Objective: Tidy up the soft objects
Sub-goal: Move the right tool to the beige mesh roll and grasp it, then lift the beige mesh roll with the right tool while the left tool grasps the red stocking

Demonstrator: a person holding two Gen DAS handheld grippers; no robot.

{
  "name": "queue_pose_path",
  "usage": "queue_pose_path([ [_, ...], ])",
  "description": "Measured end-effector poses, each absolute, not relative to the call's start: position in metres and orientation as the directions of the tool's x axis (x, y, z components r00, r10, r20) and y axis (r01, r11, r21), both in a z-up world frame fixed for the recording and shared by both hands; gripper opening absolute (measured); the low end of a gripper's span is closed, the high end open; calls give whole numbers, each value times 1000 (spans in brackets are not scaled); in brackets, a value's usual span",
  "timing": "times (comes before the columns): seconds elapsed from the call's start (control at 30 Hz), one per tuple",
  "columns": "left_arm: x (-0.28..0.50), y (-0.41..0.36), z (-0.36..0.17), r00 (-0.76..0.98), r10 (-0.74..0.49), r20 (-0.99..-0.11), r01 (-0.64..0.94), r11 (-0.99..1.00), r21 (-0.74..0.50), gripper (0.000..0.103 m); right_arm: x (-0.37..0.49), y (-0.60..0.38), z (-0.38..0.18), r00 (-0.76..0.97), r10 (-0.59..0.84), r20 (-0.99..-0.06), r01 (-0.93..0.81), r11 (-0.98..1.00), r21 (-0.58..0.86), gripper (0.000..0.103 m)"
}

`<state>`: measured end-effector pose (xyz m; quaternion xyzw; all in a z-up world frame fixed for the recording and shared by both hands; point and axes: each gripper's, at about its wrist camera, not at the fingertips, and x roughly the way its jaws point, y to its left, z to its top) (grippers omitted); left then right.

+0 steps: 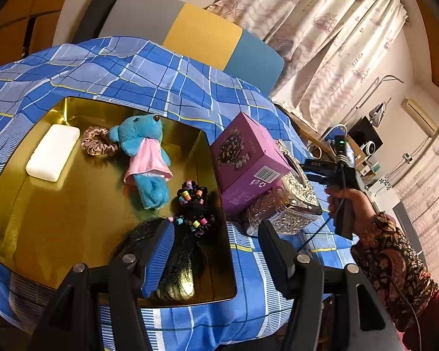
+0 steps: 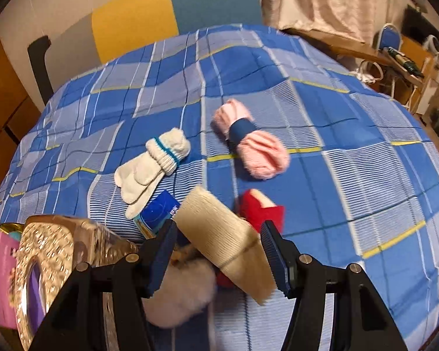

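We find the right gripper point(image 2: 219, 248) open astride a cream roll point(image 2: 219, 234) crowded by red plush point(image 2: 260, 209), risking a double pickup; left gripper point(image 1: 216, 242) open, empty.

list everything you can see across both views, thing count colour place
tray: 1, gold, on the plaid cloth
plaid cloth: 1, blue, over the surface
soap-like bar: 1, white, in tray
scrunchie: 1, pinkish, in tray
plush bear: 1, blue, in tray
hair piece with beads: 1, black, in tray
box: 1, purple, right of tray
ornate tissue box: 1, silver-gold, beside box
gloves: 1 pair, white, on cloth
pink bundle: 1, on cloth
cream roll: 1, between right fingers
left gripper: open
right gripper: open
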<state>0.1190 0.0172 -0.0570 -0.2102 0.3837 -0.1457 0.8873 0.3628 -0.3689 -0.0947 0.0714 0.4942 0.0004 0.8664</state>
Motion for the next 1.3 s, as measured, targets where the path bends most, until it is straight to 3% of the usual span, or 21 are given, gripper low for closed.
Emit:
queue_pose_path([
  [0.2, 122, 8, -58, 648, -417, -637, 106, 878, -467, 60, 370, -372, -112, 466, 9, -885, 94, 994, 60, 58],
  [0.27, 123, 5, -57, 644, -419, -640, 112, 879, -463, 60, 364, -381, -112, 472, 33, -881, 94, 992, 88, 51],
  [0.5, 130, -9, -55, 629, -439, -642, 139, 875, -463, 60, 329, -416, -105, 485, 88, -870, 136, 975, 174, 41],
  [0.63, 132, -23, -51, 617, -458, -640, 175, 873, -456, 60, 305, -441, -100, 491, 66, -869, 182, 967, 177, 40],
  [1.03, 138, -72, -35, 577, -509, -638, 280, 858, -431, 60, 253, -517, -99, 550, 191, -813, 323, 849, 418, 40],
  [1.17, 142, -94, -27, 564, -530, -634, 327, 847, -418, 60, 240, -530, -93, 561, 178, -809, 321, 853, 411, 39],
  [1.3, 148, -124, -18, 538, -558, -632, 384, 829, -406, 60, 232, -538, -96, 530, 87, -843, 312, 905, 290, 39],
])
